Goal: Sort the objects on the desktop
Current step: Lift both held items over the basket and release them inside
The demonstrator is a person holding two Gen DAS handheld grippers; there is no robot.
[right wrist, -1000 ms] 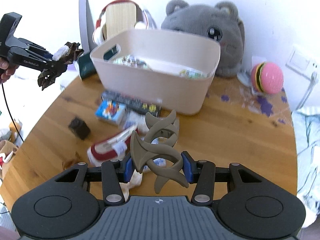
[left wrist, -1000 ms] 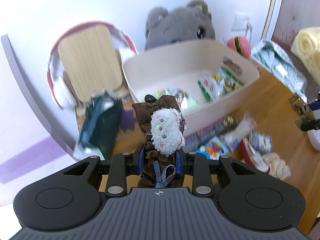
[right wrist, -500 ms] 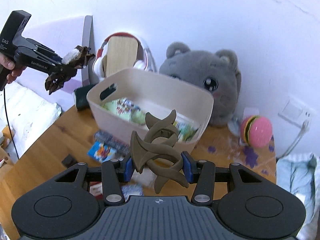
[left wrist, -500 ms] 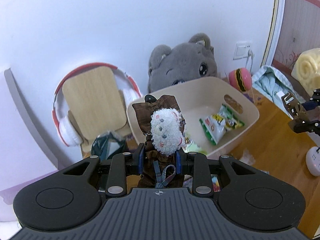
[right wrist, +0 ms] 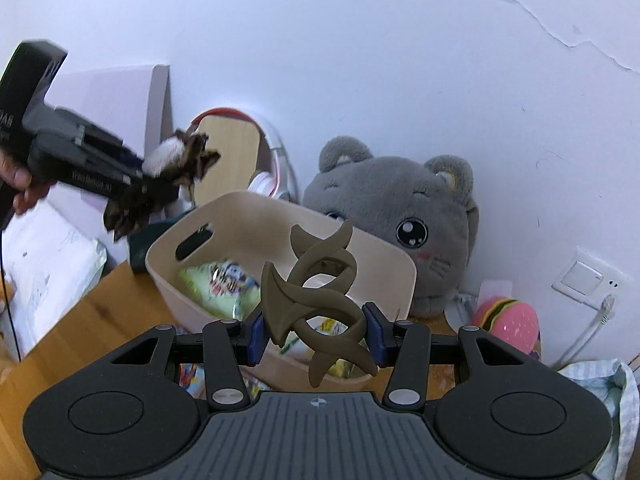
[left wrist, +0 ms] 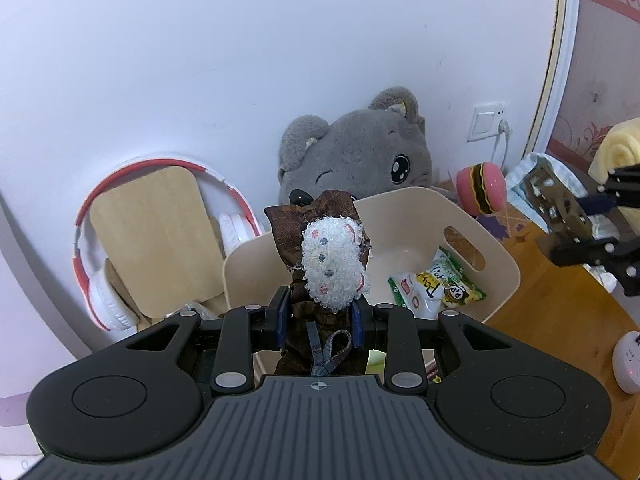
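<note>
Both pairs of fingers are closed on a load. Those of the left gripper (left wrist: 320,316) pinch a small doll (left wrist: 330,270) low on its body, a white curly head above brown checked cloth, standing upright between the blue pads. Those of the right gripper (right wrist: 314,330) clamp a brown hair claw (right wrist: 316,300) across its width, its curved prongs pointing up and away.

Ahead of and below both loads sits the cream bin (left wrist: 496,256), open at the top, resting on the wooden table (left wrist: 560,304). From the left gripper the bin lies straight ahead and a little right, the doll's long axis upright over the near rim. From the right gripper the bin is dead ahead, the claw held above its near wall (right wrist: 192,300). Judging by that, the right side looks nearer to a drop, since its load already overlaps the opening; the left would need to come forward and right first.

Counted: one bin, holding snack packets (left wrist: 436,288), of which at least two show, though more may be hidden. One doll, one hair claw. Behind the bin, one grey plush cat (left wrist: 360,160), one pair of red and white headphones (left wrist: 104,272) around a wooden board, and one pink burger toy (left wrist: 482,188)
</note>
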